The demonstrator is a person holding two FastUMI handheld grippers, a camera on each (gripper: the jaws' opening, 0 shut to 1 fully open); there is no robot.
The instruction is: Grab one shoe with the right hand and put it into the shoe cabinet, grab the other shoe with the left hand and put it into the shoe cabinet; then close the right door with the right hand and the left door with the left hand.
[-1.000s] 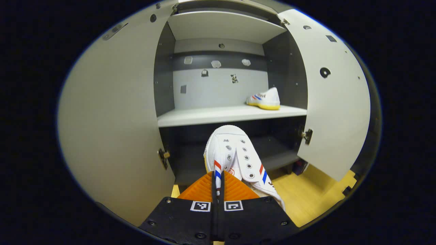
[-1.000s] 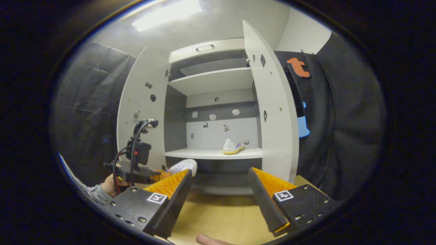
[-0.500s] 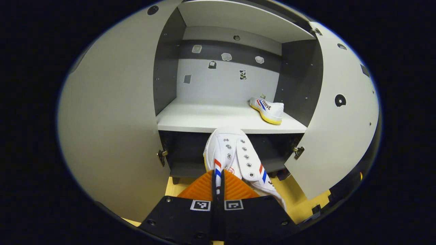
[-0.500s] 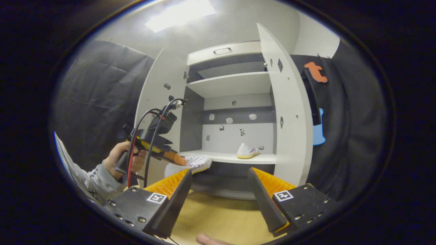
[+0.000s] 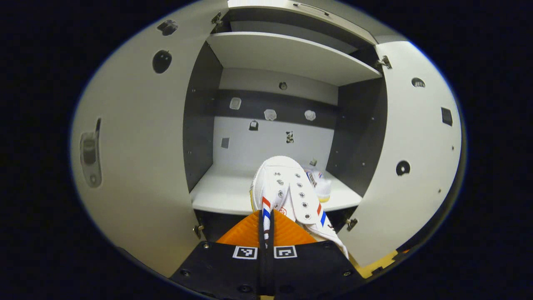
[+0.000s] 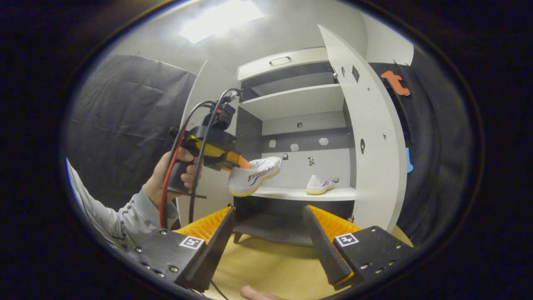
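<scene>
My left gripper is shut on the side edge of a white sneaker with red and blue stripes and a yellow sole. In the right gripper view that held sneaker hangs in the air at the front of the middle shelf, toe pointing into the cabinet, carried by the left gripper. The other sneaker stands on that shelf at the right; its heel peeks out behind the held one. My right gripper is open and holds nothing, low, in front of the cabinet.
Both cabinet doors stand wide open: the left door and the right door. An upper shelf lies above. A hand and grey sleeve hold the left gripper. The floor is light wood.
The left gripper has lifted the sneaker from below the middle shelf's edge up to shelf height and nearer the opening. The right gripper has stayed low and open.
</scene>
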